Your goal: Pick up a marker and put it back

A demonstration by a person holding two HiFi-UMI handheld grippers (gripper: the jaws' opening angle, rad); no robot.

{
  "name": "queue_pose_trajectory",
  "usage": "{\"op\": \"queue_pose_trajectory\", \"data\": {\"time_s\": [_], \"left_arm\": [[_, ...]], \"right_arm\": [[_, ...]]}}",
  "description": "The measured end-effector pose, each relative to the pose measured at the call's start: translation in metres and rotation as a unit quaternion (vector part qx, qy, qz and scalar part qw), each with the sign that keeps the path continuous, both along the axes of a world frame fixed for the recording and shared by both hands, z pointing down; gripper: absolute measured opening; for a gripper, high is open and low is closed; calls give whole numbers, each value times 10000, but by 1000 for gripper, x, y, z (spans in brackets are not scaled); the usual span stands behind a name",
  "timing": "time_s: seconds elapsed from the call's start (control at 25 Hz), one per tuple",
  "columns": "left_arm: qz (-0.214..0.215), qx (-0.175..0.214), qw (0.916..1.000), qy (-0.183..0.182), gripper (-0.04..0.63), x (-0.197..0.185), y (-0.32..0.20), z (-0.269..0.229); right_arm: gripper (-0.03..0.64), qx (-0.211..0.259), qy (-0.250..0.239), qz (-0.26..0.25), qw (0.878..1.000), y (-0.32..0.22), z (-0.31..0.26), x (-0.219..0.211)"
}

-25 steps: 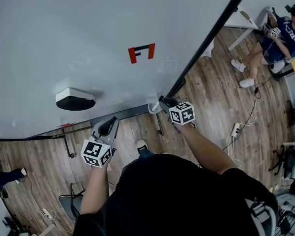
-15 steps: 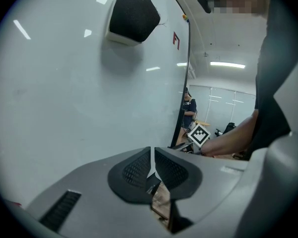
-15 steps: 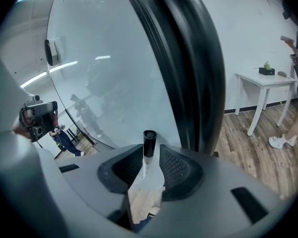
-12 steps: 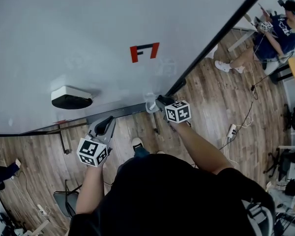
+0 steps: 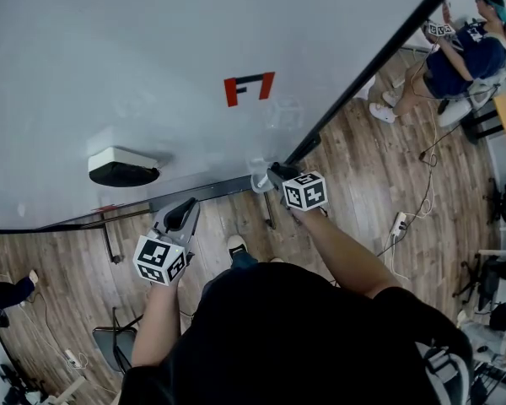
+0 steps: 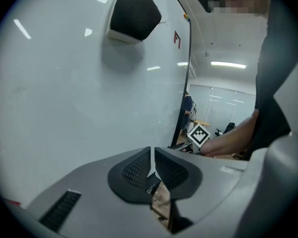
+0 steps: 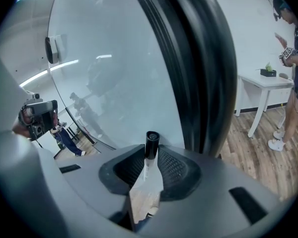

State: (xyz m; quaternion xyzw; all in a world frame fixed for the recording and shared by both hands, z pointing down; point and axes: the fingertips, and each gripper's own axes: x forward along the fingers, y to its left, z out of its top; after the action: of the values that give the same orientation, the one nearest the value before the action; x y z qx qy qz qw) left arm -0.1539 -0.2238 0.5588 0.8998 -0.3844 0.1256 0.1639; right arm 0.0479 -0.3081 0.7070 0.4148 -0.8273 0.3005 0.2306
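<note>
A marker with a black cap and a white body stands between the pads of my right gripper. The jaws have just been closing and now press on it. In the head view the right gripper is at the lower edge of the whiteboard, next to its black frame post. My left gripper hangs lower left, near the board's tray rail. Its jaws are shut with nothing in them.
A white-and-black eraser sticks to the whiteboard at left, also in the left gripper view. A red mark is on the board. Another person sits far right by a white table. A power strip lies on the wood floor.
Both grippers stay about where they were at the board's lower edge. The person at the far right has shifted position.
</note>
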Motion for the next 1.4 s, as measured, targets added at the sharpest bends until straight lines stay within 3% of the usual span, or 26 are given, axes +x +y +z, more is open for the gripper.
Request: {"op": "queue_pose_trajectory", "data": {"time_s": [0.6,1.4], "left_arm": [[8,85,10000,-6,35,7,4,-5],[88,404,9991,-34,35,39,11,-34]], "right_arm": [[63,343,-10,-33,9994,0,-24,3],[63,1372,-467,-249,9891,33,-151,20]]}}
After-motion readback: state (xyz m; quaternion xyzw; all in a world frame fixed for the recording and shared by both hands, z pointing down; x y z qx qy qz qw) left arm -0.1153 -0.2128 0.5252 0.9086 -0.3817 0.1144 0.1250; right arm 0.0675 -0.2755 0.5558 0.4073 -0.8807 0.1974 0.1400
